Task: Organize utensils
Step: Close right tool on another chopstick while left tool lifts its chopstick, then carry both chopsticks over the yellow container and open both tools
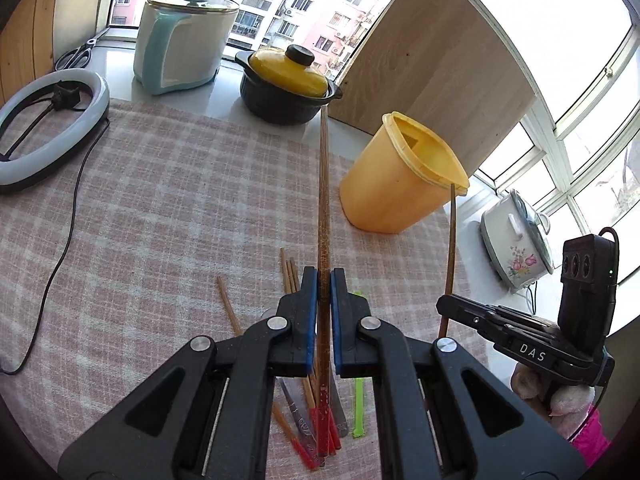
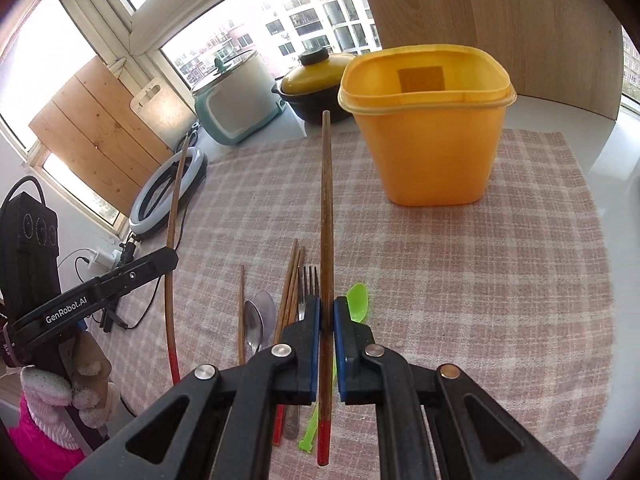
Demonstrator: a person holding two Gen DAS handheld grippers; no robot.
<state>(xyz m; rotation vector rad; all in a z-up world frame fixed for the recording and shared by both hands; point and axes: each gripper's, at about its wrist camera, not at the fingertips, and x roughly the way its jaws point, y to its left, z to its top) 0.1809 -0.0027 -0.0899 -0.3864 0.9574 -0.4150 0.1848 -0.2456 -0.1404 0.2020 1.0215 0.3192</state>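
**A:** While each tool pinches only a single chopstick, what worries you most?

**B:** The grip itself. The left tool [image 1: 324, 280] is clamped on one red-tipped chopstick [image 1: 323, 208], and the right tool [image 2: 327, 312] is clamped on another chopstick [image 2: 327, 216]. Each stick is long and thin, with much of its length sticking out ahead of the pads and the red end trailing behind. My guess is a stick could pivot between the pads or slide out if it knocks something.

**A:** Knocks what?

**B:** The rim of the yellow bin [image 2: 428, 96], which stands ahead of the right tool and slightly to its right. If a tip meets the rim instead of the opening, I'd expect the light plastic bin to tip or skid on the checked cloth [image 2: 480, 280]. Both sticks heading for one mouth could also cross.

**A:** Is anything in the bin?

**B:** From the right wrist view I see only bare inner wall and a darker square patch on the far side; the bottom is hidden, so I cannot say it is empty.

**A:** And the rest?

**B:** Under and behind the tools, on the surface: more chopsticks [image 2: 290, 280], a fork [image 2: 310, 280], two metal spoons [image 2: 256, 320] and a green spoon [image 2: 357, 300]. Beyond the bin, a yellow-lidded pot [image 2: 316, 76] stays shut, contents unseen.
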